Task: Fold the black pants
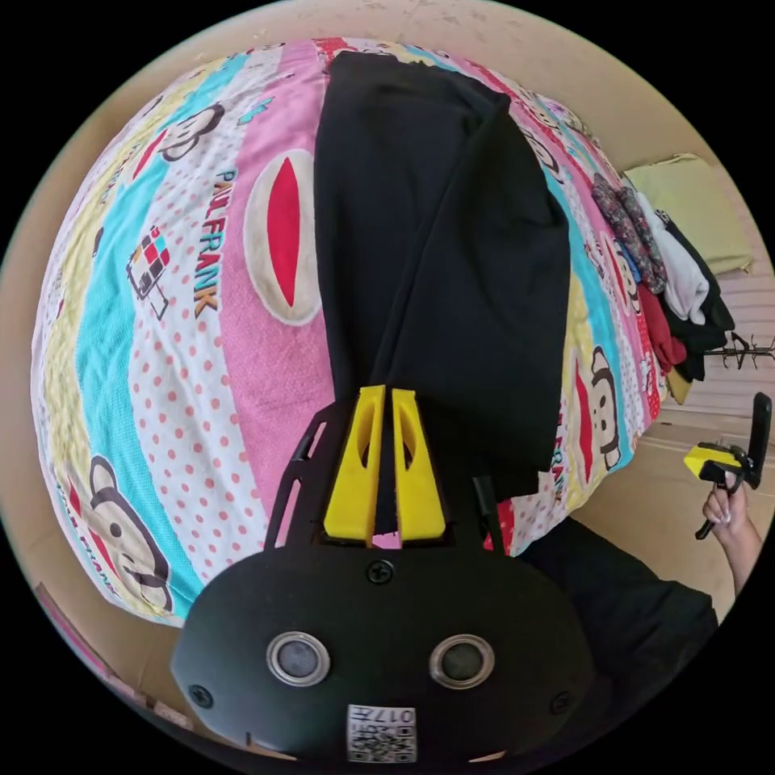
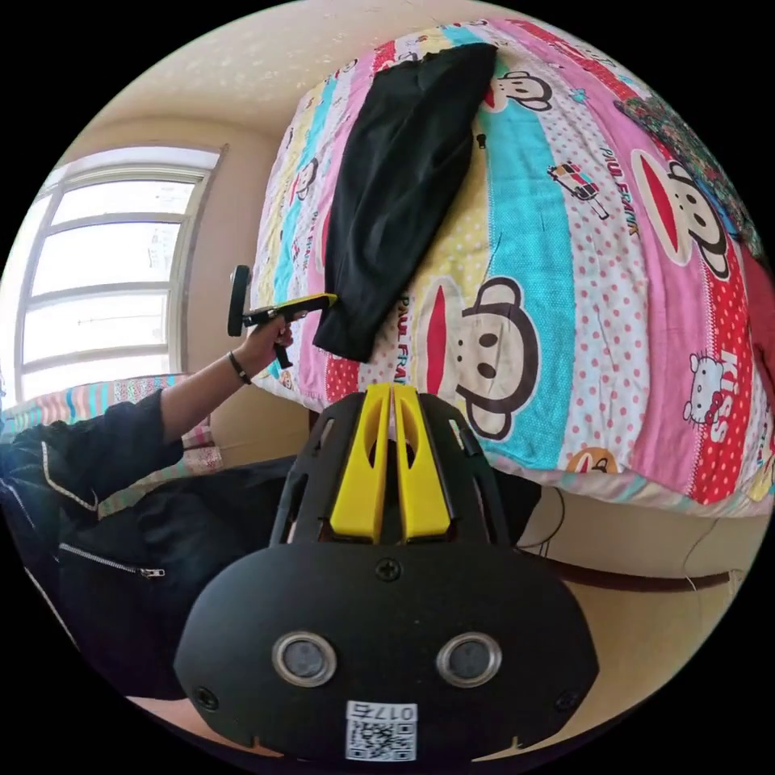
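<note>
While my left gripper sits with its yellow jaws nearly together right at the hem of the black pants, I honestly can't tell if it's pinching cloth. Pants lie lengthwise on the bedsheet, which reads "PAUL FRANK", with "KISS" in the right gripper view. My right gripper is narrowed on nothing, off the bed edge.

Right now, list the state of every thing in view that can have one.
pants: folded lengthwise, flat on the bed, near end at the edge
left gripper: jaws closed on the pants' near end
right gripper: jaws together, empty, off the bed
bedspread: spread flat
clothes pile: heaped, unfolded, at the bed's far side
</note>
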Action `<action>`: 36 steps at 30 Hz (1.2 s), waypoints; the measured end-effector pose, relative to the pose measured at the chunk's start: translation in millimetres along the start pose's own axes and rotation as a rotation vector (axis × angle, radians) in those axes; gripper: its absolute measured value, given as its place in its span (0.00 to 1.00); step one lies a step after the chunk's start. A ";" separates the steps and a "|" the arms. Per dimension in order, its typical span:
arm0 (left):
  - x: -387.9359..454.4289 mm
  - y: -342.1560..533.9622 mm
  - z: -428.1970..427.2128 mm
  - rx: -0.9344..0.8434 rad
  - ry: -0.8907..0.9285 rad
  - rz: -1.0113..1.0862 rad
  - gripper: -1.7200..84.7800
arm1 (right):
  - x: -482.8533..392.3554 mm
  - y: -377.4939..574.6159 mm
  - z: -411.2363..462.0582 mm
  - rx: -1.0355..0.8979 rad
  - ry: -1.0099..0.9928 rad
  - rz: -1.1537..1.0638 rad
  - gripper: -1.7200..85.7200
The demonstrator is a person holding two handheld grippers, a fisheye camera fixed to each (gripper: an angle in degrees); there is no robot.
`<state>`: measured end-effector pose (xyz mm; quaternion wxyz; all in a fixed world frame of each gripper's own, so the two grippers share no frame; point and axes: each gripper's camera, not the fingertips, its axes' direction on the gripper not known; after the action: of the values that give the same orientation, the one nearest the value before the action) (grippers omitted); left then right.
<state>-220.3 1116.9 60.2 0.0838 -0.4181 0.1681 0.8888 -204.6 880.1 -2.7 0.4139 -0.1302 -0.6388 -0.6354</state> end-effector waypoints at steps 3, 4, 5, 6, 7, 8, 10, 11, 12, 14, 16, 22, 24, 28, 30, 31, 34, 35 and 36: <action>-11.6 11.3 -8.5 0.038 0.066 -0.055 0.02 | 21.0 -20.3 31.3 -0.003 -0.172 0.086 0.10; -15.0 14.3 -10.4 0.047 0.086 -0.064 0.02 | 27.6 -29.0 48.0 -0.022 -0.223 0.104 0.11; -22.4 20.1 -15.2 0.071 0.125 -0.086 0.01 | 30.5 -33.0 56.2 -0.033 -0.231 0.117 0.11; -30.4 25.4 -20.2 0.075 0.147 -0.110 0.01 | 36.0 -40.8 72.6 -0.056 -0.231 0.143 0.12; -34.0 27.9 -23.0 0.078 0.156 -0.117 0.01 | 41.8 -47.9 87.4 -0.079 -0.230 0.170 0.12; -40.4 33.6 -30.0 0.100 0.180 -0.117 0.01 | 44.9 -51.1 94.0 -0.087 -0.228 0.186 0.12; -48.6 42.0 -40.2 0.145 0.236 -0.092 0.02 | 59.5 -61.5 114.5 -0.087 -0.232 0.259 0.14; -54.9 46.1 -45.2 0.156 0.278 -0.073 0.03 | 63.6 -63.5 118.3 -0.083 -0.237 0.280 0.14; -62.2 50.2 -50.2 0.168 0.289 -0.077 0.07 | 71.8 -66.7 124.6 -0.069 -0.255 0.314 0.15; -71.9 56.7 -58.1 0.221 0.287 -0.086 0.10 | 83.5 -69.3 131.7 -0.058 -0.290 0.346 0.15; -77.4 57.3 -60.4 0.254 0.319 -0.058 0.11 | 97.3 -67.6 133.7 -0.047 -0.298 0.396 0.14; -76.8 35.3 -31.0 0.088 0.209 0.018 0.13 | 114.4 -55.2 115.8 0.044 -0.457 0.435 0.07; -82.8 34.3 -32.8 0.105 0.235 -0.009 0.13 | 114.1 -54.4 107.1 0.067 -0.521 0.416 0.07; -95.4 43.7 -42.6 0.165 0.336 -0.080 0.14 | 117.2 -53.5 84.3 0.082 -0.584 0.400 0.06; -106.8 52.5 -41.4 0.191 0.428 -0.140 0.14 | 122.4 -53.8 78.0 0.076 -0.613 0.405 0.06; -109.6 53.3 -39.7 0.191 0.445 -0.156 0.14 | 126.6 -54.6 76.0 0.062 -0.616 0.418 0.06; -119.6 47.2 -29.5 0.160 0.487 -0.206 0.14 | 136.2 -56.9 71.7 0.032 -0.598 0.435 0.06; -121.4 41.3 -25.4 0.128 0.490 -0.224 0.13 | 137.9 -57.1 71.0 0.027 -0.596 0.438 0.06; -122.0 35.4 -22.2 0.091 0.484 -0.243 0.11 | 141.6 -56.8 69.6 0.019 -0.592 0.446 0.06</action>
<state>-137.1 1074.8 149.3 0.1660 -0.6313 0.1716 0.7379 -357.5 884.1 66.1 0.3406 -0.4404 -0.6928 -0.4583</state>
